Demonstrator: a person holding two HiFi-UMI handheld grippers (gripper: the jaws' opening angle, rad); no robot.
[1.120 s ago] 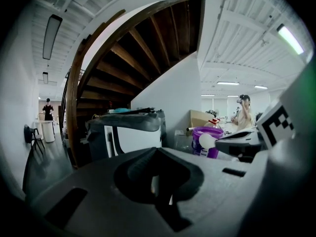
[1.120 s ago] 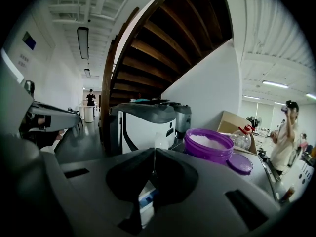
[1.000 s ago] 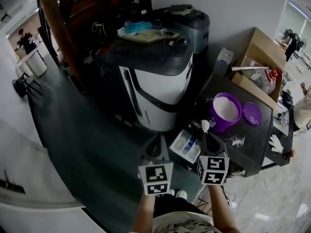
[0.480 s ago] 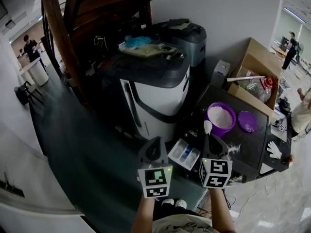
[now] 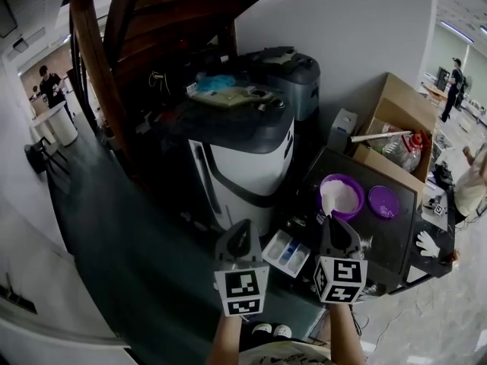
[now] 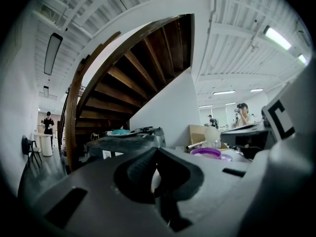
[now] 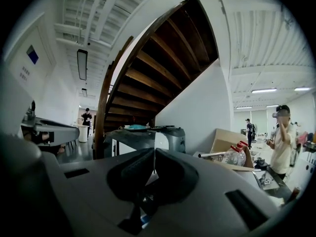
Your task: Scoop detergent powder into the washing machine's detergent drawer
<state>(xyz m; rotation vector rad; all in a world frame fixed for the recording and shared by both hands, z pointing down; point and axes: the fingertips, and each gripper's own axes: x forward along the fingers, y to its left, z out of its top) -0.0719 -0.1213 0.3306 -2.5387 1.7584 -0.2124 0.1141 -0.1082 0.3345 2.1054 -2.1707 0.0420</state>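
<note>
Item: right claw, pressed together on the thin handle of a white spoon, which showed edge-on between the jaws in the right gripper view. In the head view the claw pointed at the near rim of a purple tub; whether the spoon touched the powder could not be told

Item: left claw, jaws pressed together with nothing held, raised just left of the detergent drawer

Item: detergent drawer, pulled out at the foot of the washing machine, lying between the two claws, with white and blue compartments

Item: detergent powder, white, filling the open purple tub on a dark surface to the right of the machine

Item: purple lid, lying flat just right of the tub

Item: spilled white powder on the surface near the right claw

Item: white glove at the right edge of the surface

Item: open cardboard box behind the surface
</note>
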